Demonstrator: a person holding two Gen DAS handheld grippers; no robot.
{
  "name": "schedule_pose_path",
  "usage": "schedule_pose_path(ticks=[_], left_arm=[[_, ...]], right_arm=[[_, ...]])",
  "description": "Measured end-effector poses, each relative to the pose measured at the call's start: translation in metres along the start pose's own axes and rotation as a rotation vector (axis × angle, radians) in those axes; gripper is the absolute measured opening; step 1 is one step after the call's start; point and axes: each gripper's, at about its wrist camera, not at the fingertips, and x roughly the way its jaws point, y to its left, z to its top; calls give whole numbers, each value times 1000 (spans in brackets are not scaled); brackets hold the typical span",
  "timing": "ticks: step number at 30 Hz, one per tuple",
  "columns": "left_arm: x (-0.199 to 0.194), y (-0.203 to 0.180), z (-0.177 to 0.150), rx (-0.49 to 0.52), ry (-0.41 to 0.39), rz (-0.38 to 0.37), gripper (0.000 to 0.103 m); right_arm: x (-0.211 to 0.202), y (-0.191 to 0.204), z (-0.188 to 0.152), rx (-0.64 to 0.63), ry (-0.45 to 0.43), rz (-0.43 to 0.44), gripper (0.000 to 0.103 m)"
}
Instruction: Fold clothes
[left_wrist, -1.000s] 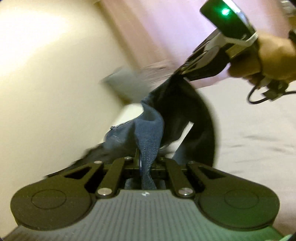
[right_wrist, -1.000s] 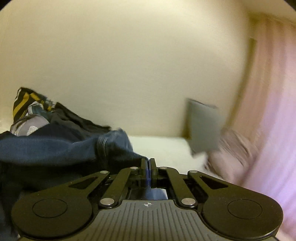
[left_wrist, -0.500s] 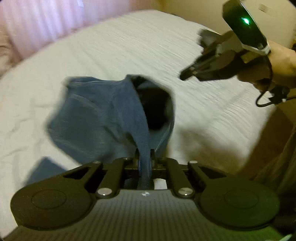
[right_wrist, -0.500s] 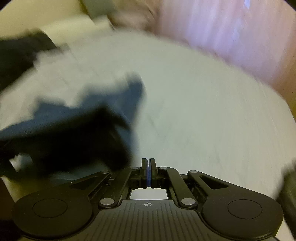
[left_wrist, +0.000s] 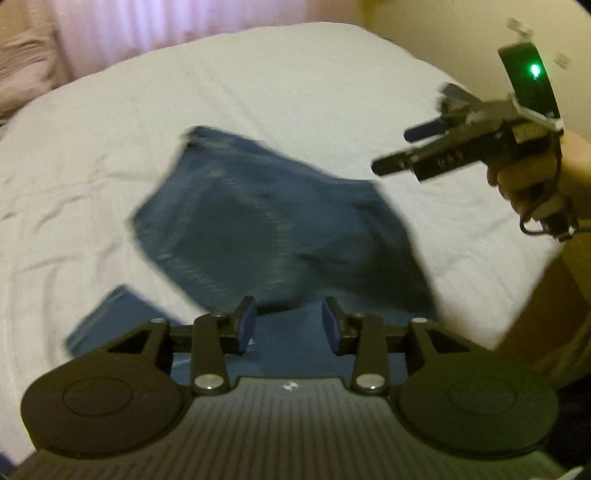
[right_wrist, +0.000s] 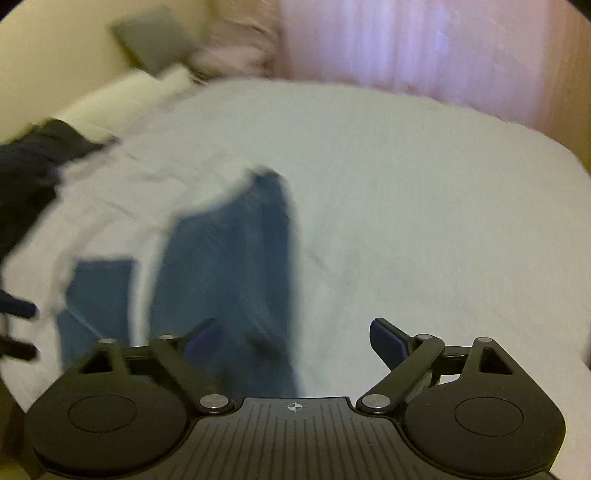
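A pair of blue jeans (left_wrist: 273, 236) lies spread on the white bed (left_wrist: 258, 92), blurred by motion. My left gripper (left_wrist: 289, 326) is open just above the near edge of the jeans and holds nothing. My right gripper (left_wrist: 399, 151) shows at the right in the left wrist view, open and clear of the cloth. In the right wrist view the jeans (right_wrist: 229, 266) lie left of centre, and the right gripper (right_wrist: 295, 343) is wide open above the sheet.
A dark heap of other clothes (right_wrist: 29, 173) sits at the far left of the bed. Pillows (right_wrist: 155, 40) lie by the wall, pink curtains (right_wrist: 406, 40) hang behind. The bed's right edge (left_wrist: 524, 295) drops off by the person's arm.
Both grippers have opened and let go of the jeans, which have dropped onto the bed. Both cameras have swung down from the wall toward the mattress.
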Motion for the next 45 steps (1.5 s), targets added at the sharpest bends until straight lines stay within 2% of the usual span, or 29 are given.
schedule_pose_path(ticks=[2, 3, 5, 9, 10, 11, 12, 13, 16, 20, 22, 25, 26, 28, 31, 33, 34, 35, 38, 40, 42, 43, 45], left_arm=[[0, 18, -4, -36, 3, 39, 36], [-3, 29, -6, -53, 7, 51, 36], [-4, 44, -14, -75, 15, 70, 36], [4, 60, -24, -94, 29, 61, 36], [7, 61, -23, -87, 32, 53, 36], [10, 61, -22, -76, 34, 45, 36], [14, 61, -20, -65, 36, 37, 36], [16, 61, -17, -50, 33, 27, 36], [23, 54, -5, 3, 17, -7, 36], [33, 32, 18, 66, -15, -41, 36], [42, 17, 31, 88, -22, -58, 38], [67, -7, 47, 118, 0, -53, 50], [77, -12, 51, 119, 16, -41, 57], [100, -16, 56, 70, 57, 5, 59], [126, -12, 59, -11, 83, 62, 63], [147, -3, 58, -71, 113, 109, 66], [159, 3, 57, -113, 136, 123, 66], [169, 11, 54, -161, 152, 122, 66], [197, 32, 42, -294, 184, 94, 66], [208, 41, 36, -392, 192, 29, 58], [213, 45, 34, -457, 192, -29, 14], [211, 40, 36, -434, 186, -30, 9], [195, 20, 45, -334, 137, -16, 4]], right_arm=[[21, 18, 23, -30, -27, 45, 89], [40, 28, 37, -42, -2, 49, 89], [80, 35, 50, -58, 69, 46, 89], [144, 37, 43, -101, 295, 3, 88], [148, 29, 39, -57, 317, 17, 82], [149, 20, 35, 2, 328, 38, 38], [145, 10, 32, 64, 334, 93, 13], [137, 5, 29, 90, 324, 90, 7], [95, -8, 18, 112, 240, 57, 3], [13, -58, -4, 272, 81, -2, 0], [-31, -96, -26, 339, 44, -98, 0], [-75, -161, -80, 453, 87, -218, 0], [-85, -180, -98, 484, 104, -235, 0], [-103, -210, -128, 540, 133, -252, 0], [-108, -227, -152, 514, 189, -230, 0], [-98, -226, -155, 476, 225, -211, 27], [-93, -224, -153, 469, 225, -195, 73], [-87, -222, -151, 460, 225, -178, 88], [-57, -203, -129, 407, 214, -88, 88], [-41, -194, -111, 394, 201, -33, 88], [-29, -186, -90, 377, 182, 2, 88], [-23, -181, -80, 368, 172, 19, 88], [-3, -173, -57, 355, 142, 54, 88]])
